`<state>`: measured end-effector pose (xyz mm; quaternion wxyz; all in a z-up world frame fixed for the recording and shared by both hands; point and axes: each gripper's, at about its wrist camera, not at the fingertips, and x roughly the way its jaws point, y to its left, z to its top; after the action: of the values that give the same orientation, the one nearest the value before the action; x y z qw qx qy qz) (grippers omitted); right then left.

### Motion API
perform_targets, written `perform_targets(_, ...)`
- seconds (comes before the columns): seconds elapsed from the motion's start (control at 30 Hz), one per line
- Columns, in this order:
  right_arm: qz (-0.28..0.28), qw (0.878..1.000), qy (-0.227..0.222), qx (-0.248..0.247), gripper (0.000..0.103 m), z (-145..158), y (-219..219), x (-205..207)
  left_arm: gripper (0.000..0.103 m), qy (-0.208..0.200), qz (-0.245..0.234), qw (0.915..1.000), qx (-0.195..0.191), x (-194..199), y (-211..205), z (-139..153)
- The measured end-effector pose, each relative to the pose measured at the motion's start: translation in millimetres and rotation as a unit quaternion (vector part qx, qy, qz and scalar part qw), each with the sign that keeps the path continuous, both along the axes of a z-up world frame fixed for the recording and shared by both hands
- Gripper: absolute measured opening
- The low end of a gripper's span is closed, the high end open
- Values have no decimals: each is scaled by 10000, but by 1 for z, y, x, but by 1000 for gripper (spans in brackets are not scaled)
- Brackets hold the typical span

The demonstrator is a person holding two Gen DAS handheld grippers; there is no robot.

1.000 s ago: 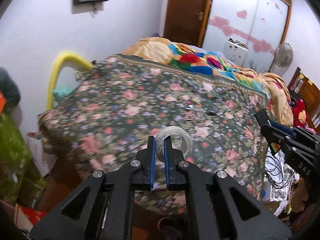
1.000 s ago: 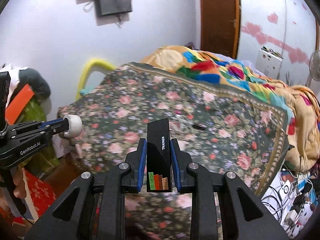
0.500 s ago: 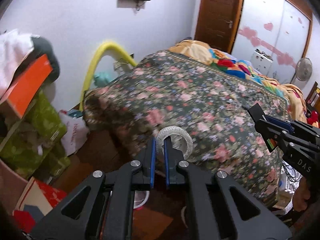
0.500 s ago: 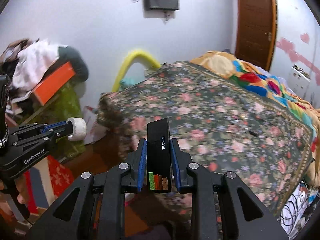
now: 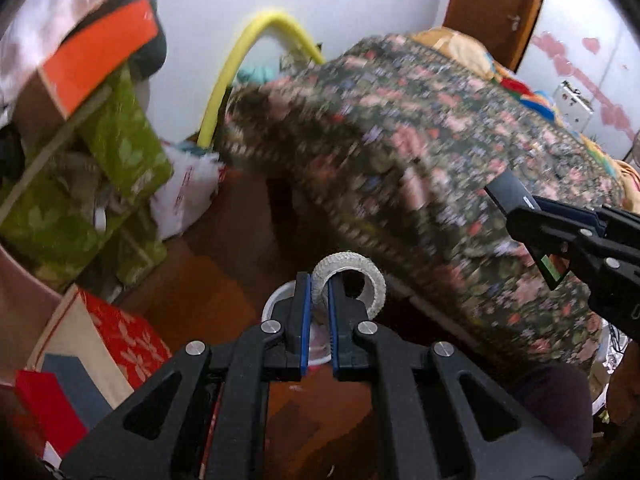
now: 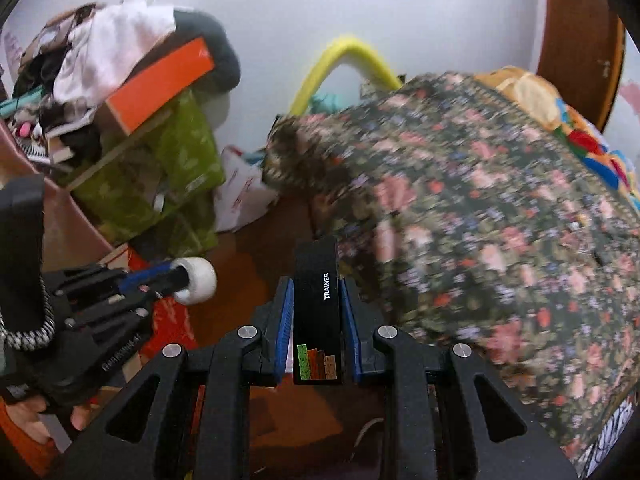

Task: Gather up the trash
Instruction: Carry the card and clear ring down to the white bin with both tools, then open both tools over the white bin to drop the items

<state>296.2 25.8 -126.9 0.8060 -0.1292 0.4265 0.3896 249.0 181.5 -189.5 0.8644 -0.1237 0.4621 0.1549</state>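
At lower centre of its view, the left tongs [image 5: 318, 312] were clamped on a white ribbed ring [image 5: 352, 276], above a white bin [image 5: 276, 304] on the floor. The right tongs [image 6: 318, 320] gripped a black box [image 6: 318, 312] marked TRAINER, left of the floral bed [image 6: 500, 220].

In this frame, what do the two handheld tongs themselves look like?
Both are matte black plastic linkages with triangular cut-outs and silver pivot screws, and blue pads line the inner fingers. The left tongs carry white lettering on the side and a black-and-white braided cord by the handle. The right tongs are built the same; bare fingers grip the left handle.
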Motion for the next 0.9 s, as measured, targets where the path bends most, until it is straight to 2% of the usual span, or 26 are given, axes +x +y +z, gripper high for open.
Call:
perform_targets(0.27,313,9972,566,-375,22,-50,57,7,7,432,361,9975,-422,-3,30,-49)
perform_targets(0.53,812,9911,869,-603,23,-71,101,13,7,541,623,9950,-567,-3,48,-63)
perform_targets(0.6,832,9903,927,-611,30,-73,102,15,7,545,635,9947,-597,-1,50,-64)
perform_targets(0.7,720,9926,735,-645,42,-69,99,15,7,544,612,9944,-662,4,52,-65)
perform_targets(0.83,563,9946,653,-576,42,-60,86,23,8,486,509,9948,-732,17,48,-64)
perform_targets(0.9,482,9952,697,-494,42,-55,77,28,17,542,473,9940,-819,23,45,-64)
